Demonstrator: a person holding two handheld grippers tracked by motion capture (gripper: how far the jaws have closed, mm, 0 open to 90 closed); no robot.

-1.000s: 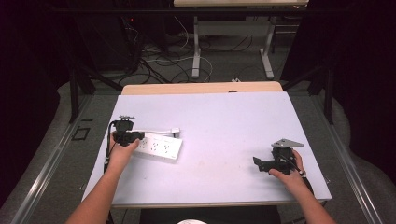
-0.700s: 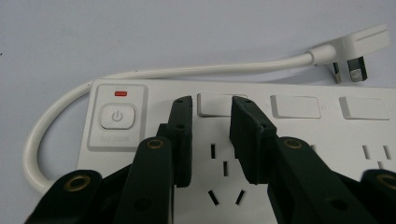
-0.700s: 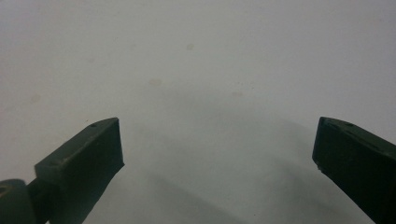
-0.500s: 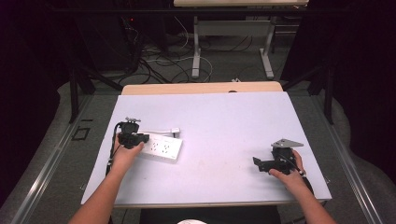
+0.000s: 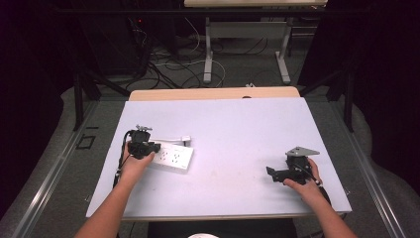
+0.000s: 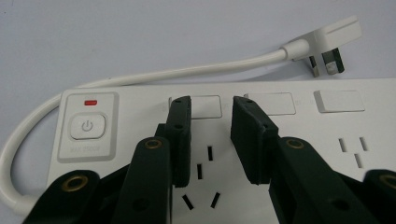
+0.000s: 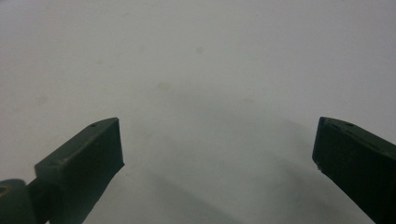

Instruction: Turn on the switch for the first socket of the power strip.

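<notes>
Honestly, your left gripper [image 6: 210, 140] hovers half-open over the white plastic power strip [image 6: 299, 140] mid-frame, nothing gripped yet; your right gripper [image 7: 217, 154] idles wide open.

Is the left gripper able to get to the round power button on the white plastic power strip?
Probably yes. The left gripper hovers over the white plastic power strip with its jaws a little apart, and the round power button sits just beside them with nothing lying on it or in between.

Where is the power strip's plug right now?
In the high view the plug lies on the table's left half, just behind the power strip.
</notes>
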